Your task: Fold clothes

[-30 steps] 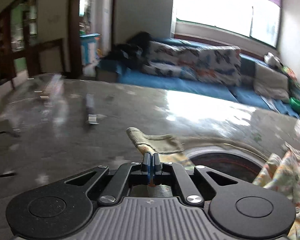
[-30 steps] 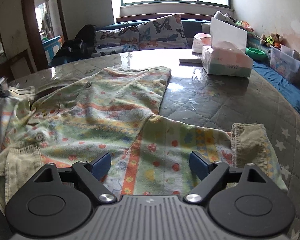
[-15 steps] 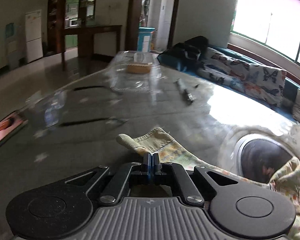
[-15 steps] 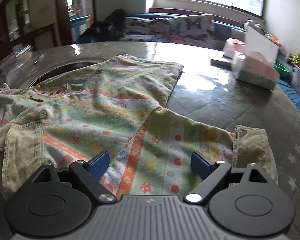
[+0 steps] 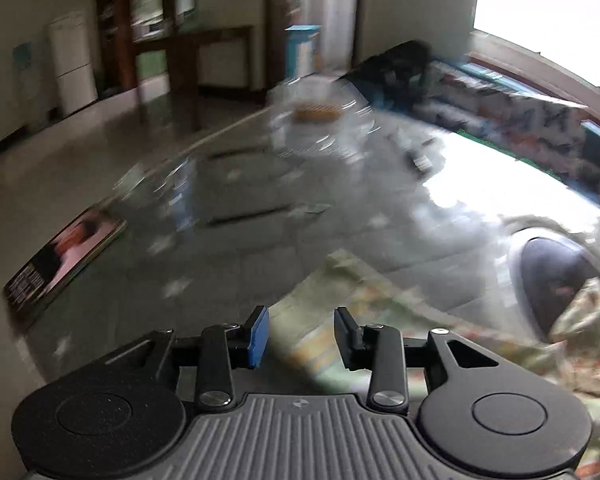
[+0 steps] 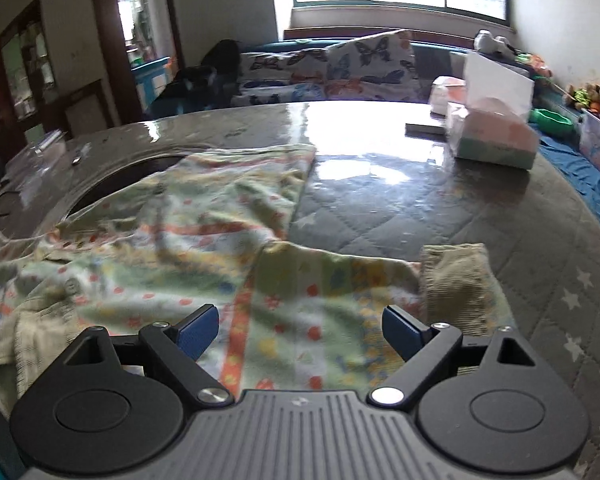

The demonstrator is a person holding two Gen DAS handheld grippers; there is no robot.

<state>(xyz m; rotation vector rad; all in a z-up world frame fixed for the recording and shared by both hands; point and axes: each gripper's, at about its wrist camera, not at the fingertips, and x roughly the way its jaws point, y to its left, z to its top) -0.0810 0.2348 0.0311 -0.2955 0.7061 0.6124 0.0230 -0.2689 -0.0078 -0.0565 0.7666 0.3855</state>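
Folding has barely begun, judging by how things lie: the printed shirt (image 6: 172, 240) is spread face-up on the quilted table (image 6: 480, 208), body flat w/ no fold in it, both sleeves out to the sides. Your left gripper (image 5: 301, 330) has just been opening; jaws now part-spread w/ the left sleeve (image 5: 332, 292) lying between and ahead of them, pads not pressing it, so that sleeve is let go, stretched out toward its cuff. View there is blurred, so finer detail can't be told. Your right gripper (image 6: 300, 330) hovers over the right sleeve (image 6: 324, 280), jaws wide, nothing pinched; corduroy cuff (image 6: 456, 280) just beside its right finger. Left to do, I'd say: sleeves in, sides over, then bottom-to-collar. Tissue box (image 6: 492, 136) sits well apart.
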